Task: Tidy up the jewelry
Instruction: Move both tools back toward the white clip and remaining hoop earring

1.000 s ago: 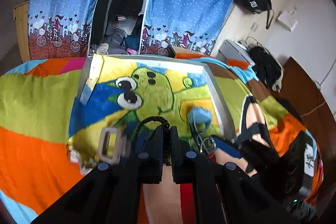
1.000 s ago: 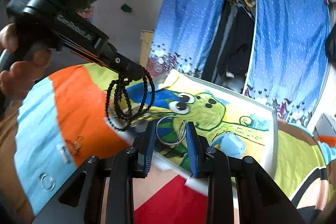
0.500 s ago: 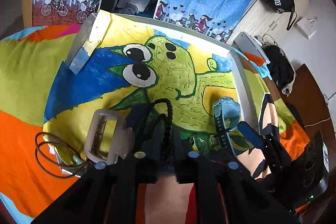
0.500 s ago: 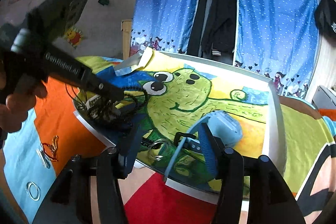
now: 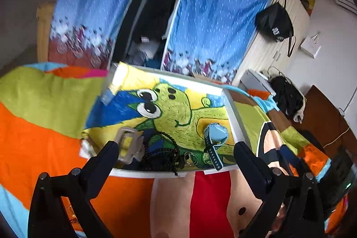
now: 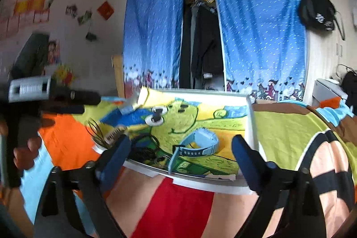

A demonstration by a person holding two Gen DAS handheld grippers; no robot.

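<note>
We find the left tool (image 5: pixel 176 148) wide open and holding nothing, its fingers flanking the near edge of the tray (image 5: pixel 232 104) without touching it. The right tool (image 6: pixel 178 146) is likewise fully spread and empty, hovering just short of the same edge. Both sit above the bright bedspread (image 5: pixel 33 131) (the tray rests on a bed, not a tabletop).

Inside the tray, along its near side, we note from left to right a pale buckle-like piece (image 5: pixel 128 144), the black bead necklace (image 5: pixel 165 157) in a loose heap, a pair of metal rings (image 5: pixel 190 157) just beside it, and the blue watch (image 5: pixel 214 137) with its strap trailing toward us. Far beyond hang blue curtains (image 5: pixel 214 21).

Our judgement: the pieces look deposited but crowded. To finish well, we would space them apart, lifting the beads by one strand clear of the rings, since loose loops may snag neighbours. Blur in the right view limits finer detail.
</note>
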